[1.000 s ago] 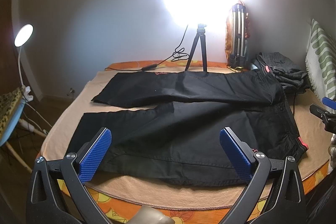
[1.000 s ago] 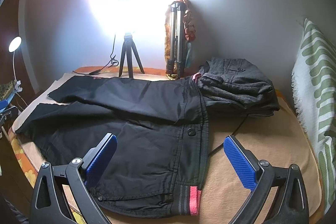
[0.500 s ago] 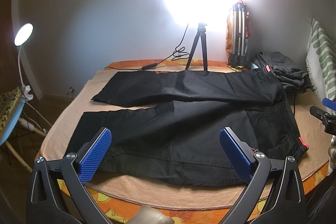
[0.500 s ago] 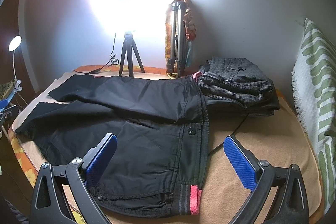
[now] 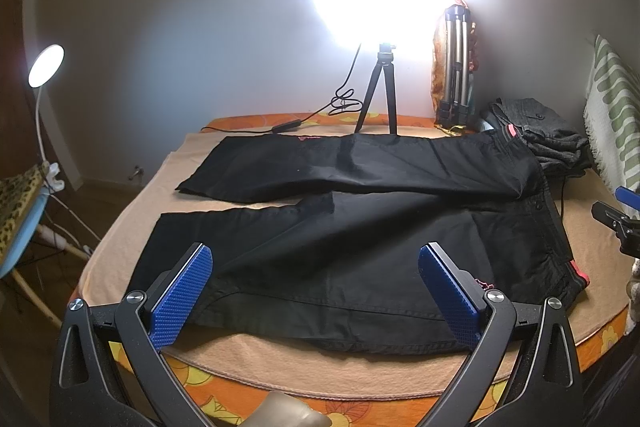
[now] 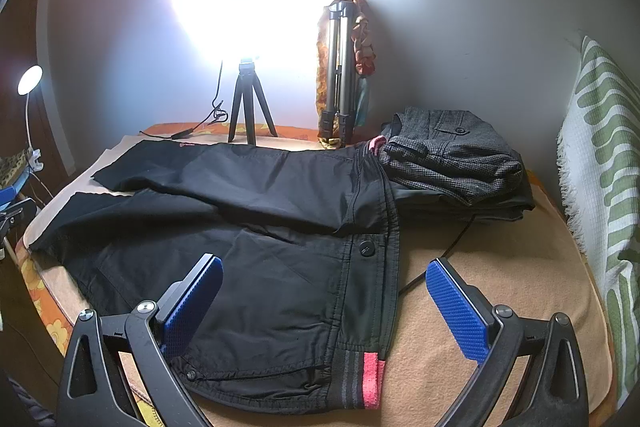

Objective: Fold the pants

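Black pants lie spread flat on the bed ahead of both tongs, the left gripper hovering level over the near leg, the right gripper over the waistband, both with jaws wide apart, holding nothing.

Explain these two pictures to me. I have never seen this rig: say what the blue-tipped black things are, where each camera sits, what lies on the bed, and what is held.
Those are two hand-held grippers, each with its own camera looking along its blue-padded fingers. One picture is from the left gripper, the other from the right gripper. Both are open and hold nothing. Black pants lie spread flat on a tan blanket, unfolded, their waistband nearer the right gripper. Grey folded clothes sit behind.
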Tool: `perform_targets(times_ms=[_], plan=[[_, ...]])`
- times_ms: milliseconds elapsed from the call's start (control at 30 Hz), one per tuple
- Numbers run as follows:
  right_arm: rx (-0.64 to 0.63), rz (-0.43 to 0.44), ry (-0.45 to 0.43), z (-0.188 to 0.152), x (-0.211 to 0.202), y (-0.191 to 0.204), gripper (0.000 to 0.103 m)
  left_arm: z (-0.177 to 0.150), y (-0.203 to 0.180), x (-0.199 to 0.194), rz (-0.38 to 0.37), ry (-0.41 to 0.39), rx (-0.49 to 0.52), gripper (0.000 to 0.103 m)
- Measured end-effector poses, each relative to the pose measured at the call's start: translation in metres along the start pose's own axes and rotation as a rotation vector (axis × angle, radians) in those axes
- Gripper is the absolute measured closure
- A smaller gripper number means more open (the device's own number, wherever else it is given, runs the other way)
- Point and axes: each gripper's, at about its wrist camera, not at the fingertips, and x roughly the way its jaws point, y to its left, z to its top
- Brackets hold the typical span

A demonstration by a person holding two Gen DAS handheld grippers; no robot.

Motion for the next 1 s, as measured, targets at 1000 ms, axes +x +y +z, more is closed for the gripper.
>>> perform_targets(times_ms=[1000], plan=[[-0.007,0.001,0.003,-0.0026,0.0004,0.0042,0.0,-0.0005,0.0002,0.0012,-0.002,0.007,0.003,0.0]])
